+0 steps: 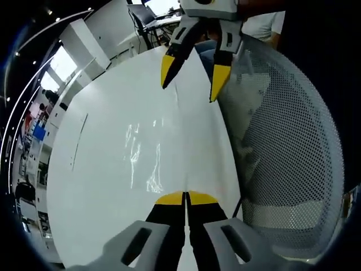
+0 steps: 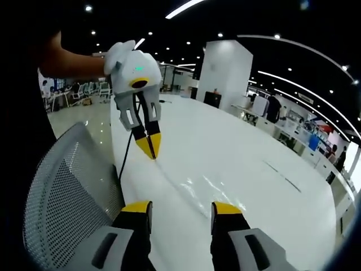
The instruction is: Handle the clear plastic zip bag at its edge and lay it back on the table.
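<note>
Clear plastic zip bag (image 1: 148, 152), flat on white table (image 1: 101, 186): apparently pinched by clenched left gripper (image 1: 185, 197); right gripper (image 2: 181, 209) released. Risk: film slipping free.

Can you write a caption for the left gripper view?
Left gripper pinches the clear zip bag on the white table.

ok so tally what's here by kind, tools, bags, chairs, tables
tools: 2, left tool shut at the bag's edge, right tool open
clear zip bag: 1, on the table
mesh chair: 1
white table: 1
total: 5
</note>
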Motion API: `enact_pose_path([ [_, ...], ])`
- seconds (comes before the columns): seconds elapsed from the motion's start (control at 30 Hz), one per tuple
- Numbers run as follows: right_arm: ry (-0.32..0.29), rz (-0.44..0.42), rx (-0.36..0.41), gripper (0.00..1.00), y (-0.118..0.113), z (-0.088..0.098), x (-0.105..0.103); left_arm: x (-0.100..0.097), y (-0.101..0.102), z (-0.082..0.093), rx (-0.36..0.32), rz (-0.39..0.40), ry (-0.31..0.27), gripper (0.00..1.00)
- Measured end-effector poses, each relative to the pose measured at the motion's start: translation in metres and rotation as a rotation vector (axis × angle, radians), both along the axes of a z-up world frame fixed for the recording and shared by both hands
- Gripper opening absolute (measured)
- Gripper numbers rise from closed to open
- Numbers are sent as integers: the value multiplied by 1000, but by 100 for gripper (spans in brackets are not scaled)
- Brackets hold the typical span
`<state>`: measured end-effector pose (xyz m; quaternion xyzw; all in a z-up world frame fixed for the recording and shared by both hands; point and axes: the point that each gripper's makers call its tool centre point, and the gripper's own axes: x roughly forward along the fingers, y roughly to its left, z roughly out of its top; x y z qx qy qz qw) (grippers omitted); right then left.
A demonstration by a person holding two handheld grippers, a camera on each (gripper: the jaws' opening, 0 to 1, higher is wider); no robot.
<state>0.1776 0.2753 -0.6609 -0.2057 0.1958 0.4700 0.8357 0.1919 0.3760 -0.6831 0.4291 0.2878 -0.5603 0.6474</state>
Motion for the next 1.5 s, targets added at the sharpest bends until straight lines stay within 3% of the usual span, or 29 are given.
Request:
enact_pose_path([
  [0.23, -13, 31, -14, 32, 5, -1, -3, 0, -2, 3, 6, -7, -3, 0],
  [0.6, -37, 75, -47, 14, 15, -2, -2, 0, -11, 14, -2, -15, -16, 0],
  [1.2, -51, 110, -69, 0, 30, -6, -1, -6, -33, 26, -51, -24, -30, 0],
  [1.5, -71, 144, -102, 0, 29, -8, -5, -7, -38, 29, -73, -18, -28, 0],
])
